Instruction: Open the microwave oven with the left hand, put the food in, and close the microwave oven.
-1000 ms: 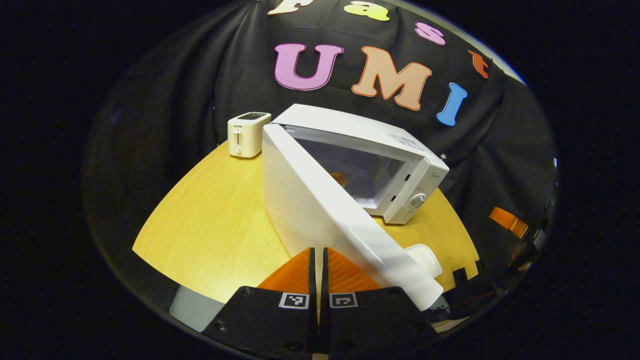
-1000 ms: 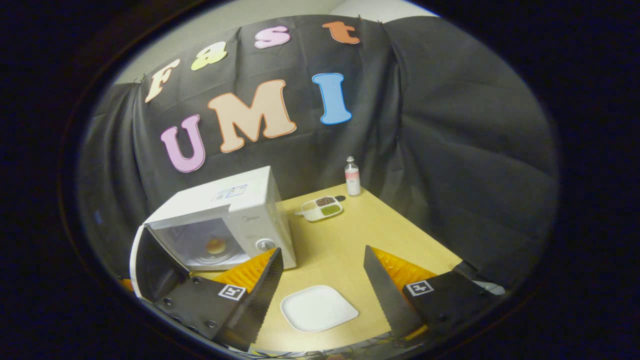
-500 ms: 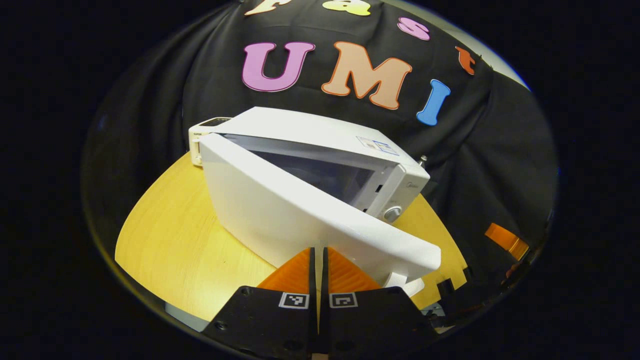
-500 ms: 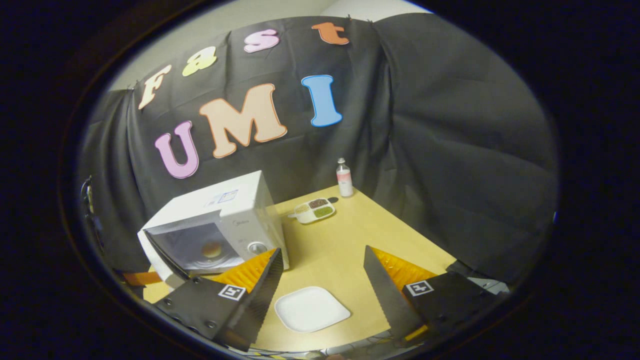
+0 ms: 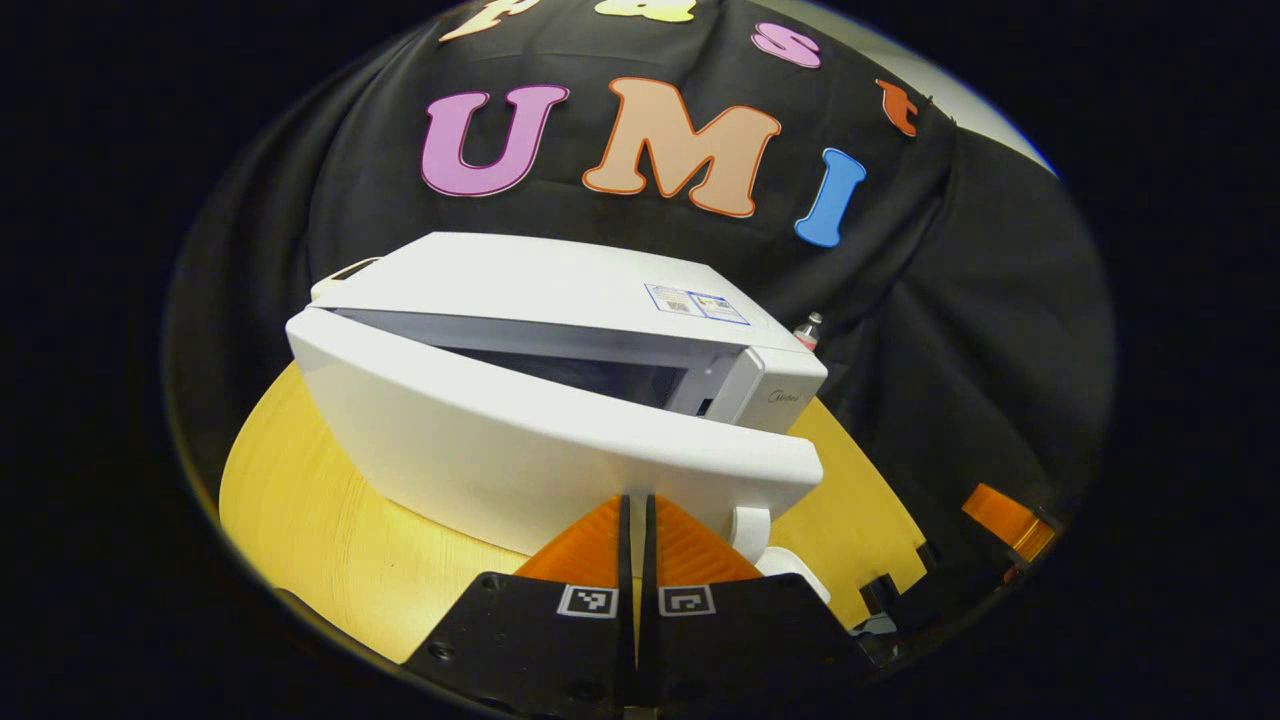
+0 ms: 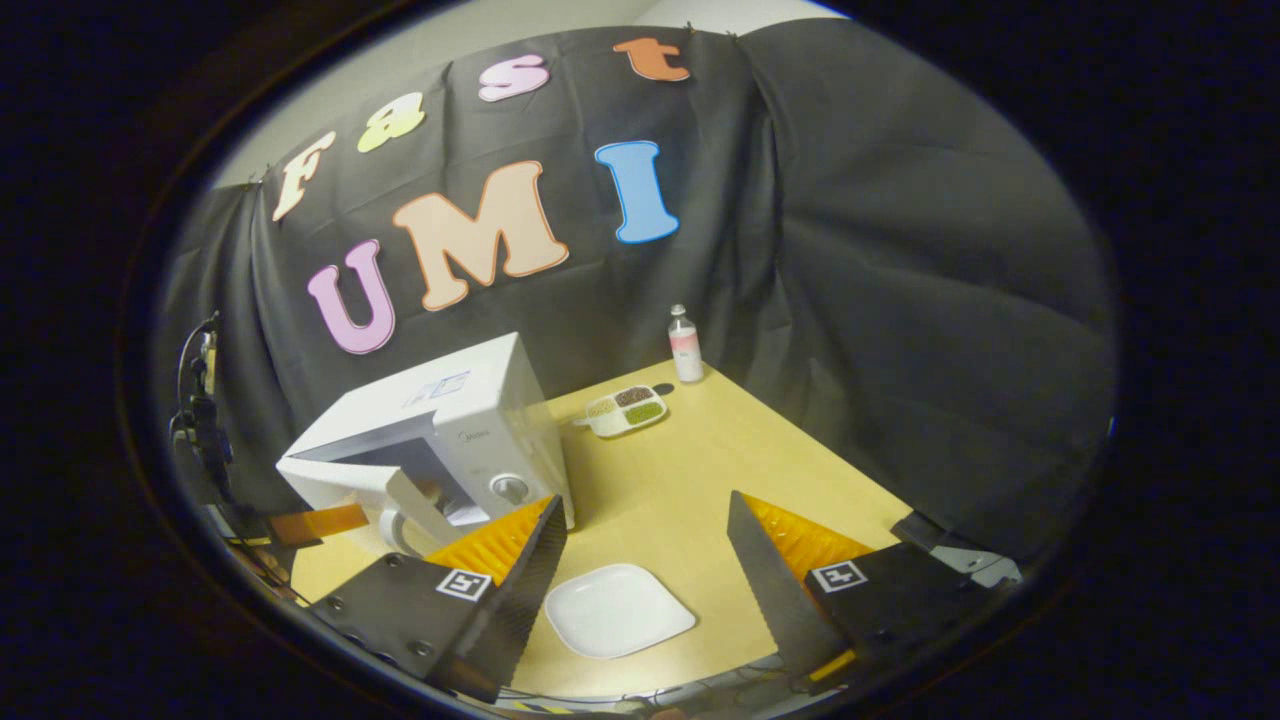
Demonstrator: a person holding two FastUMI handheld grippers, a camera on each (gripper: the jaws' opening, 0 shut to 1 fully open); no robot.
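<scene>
Two claws are at work. Left claw [image 5: 636,515], fingers together, pushes the microwave door [image 5: 540,450], which is almost shut. Keep pushing straight until it clicks, I think. Right claw [image 6: 640,550] hangs wide apart above the white plate [image 6: 618,610], with bare desk [image 6: 700,450] beside it.

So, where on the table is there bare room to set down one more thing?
The widest bare patch is right of the white plate, reaching back to the sectioned dish and the bottle. In the left gripper view, bare table lies left of the microwave. It is crowded at the door, where the left claw is.
</scene>
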